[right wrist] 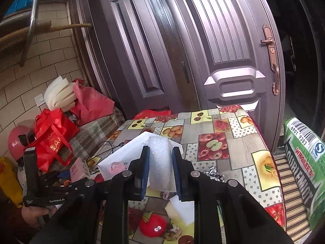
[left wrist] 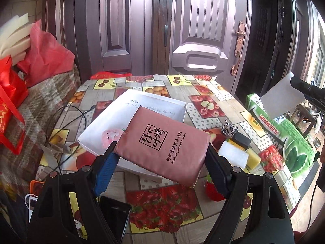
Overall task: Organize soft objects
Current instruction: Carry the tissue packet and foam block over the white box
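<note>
The left gripper (left wrist: 160,158) is clamped across a flat dusty-pink soft pack of bamboo tissue paper (left wrist: 164,144), one finger on each long side, holding it up off the table. The pack's long axis runs away from the gripper and slants toward the upper left, its far end pointing over the shallow white cardboard tray (left wrist: 113,118) that lies on the fruit-patterned tablecloth (left wrist: 213,109). Its printed face is up and the pack tips slightly, nearer right corner lowest.

The right gripper (right wrist: 160,170) is closed on a white, bubbly sheet of foam wrap (right wrist: 159,158), squeezed narrow between the blue-lined fingers. The sheet stands roughly upright, its long axis pointing forward and up along the fingers, hanging over the table just this side of the tray's near edge.

Around them on the cloth: a white and yellow sponge block (left wrist: 239,156) just right of the pack, a small black-and-white patterned fabric piece (left wrist: 230,129) beyond it, a round red plush toy with googly eyes (right wrist: 153,226) near the front edge, and a black phone (left wrist: 113,217) lying flat below the left gripper. A black cable (left wrist: 81,118) trails over the table's left side. A large green chewing-gum-printed cushion (left wrist: 284,142) stands off the table's right edge. Red shopping bags (right wrist: 52,140) and white foam strips (right wrist: 59,95) pile up on the plaid-covered seat to the left, in front of the brown panelled door (left wrist: 162,26).
</note>
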### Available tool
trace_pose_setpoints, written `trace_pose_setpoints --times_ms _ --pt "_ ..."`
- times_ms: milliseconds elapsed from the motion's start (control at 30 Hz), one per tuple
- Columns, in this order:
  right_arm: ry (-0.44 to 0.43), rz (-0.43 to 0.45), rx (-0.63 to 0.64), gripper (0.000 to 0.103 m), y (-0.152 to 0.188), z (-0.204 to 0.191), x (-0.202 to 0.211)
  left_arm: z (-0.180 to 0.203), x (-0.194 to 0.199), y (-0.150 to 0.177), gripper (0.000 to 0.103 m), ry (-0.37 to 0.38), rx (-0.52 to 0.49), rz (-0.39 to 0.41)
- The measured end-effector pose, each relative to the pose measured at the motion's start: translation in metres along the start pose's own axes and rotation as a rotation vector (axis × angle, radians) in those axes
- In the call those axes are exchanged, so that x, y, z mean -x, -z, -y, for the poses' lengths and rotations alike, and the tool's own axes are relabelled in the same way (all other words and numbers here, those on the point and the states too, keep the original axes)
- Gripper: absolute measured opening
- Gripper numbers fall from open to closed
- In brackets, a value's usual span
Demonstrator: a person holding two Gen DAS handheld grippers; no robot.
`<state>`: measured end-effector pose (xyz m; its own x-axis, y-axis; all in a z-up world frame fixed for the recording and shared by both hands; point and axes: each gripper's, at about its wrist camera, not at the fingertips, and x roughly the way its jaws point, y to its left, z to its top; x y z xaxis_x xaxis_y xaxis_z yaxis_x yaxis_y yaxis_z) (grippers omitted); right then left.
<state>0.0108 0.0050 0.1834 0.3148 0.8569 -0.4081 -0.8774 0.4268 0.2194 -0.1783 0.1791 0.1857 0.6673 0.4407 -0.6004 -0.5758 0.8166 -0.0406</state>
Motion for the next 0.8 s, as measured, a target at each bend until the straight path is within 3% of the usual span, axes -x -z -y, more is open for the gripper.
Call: trace_pose_setpoints --times_ms 467,800 --pt "-0.098 0.003 0.077 0.021 -0.025 -0.053 -0.033 -0.023 0.01 -0.037 0.082 -0.032 0.033 0.082" --pt "-0.133 -0.054 0.135 0.021 -0.032 -0.082 -0.068 -0.042 0.007 -0.048 0.082 -0.055 0.07 0.099"
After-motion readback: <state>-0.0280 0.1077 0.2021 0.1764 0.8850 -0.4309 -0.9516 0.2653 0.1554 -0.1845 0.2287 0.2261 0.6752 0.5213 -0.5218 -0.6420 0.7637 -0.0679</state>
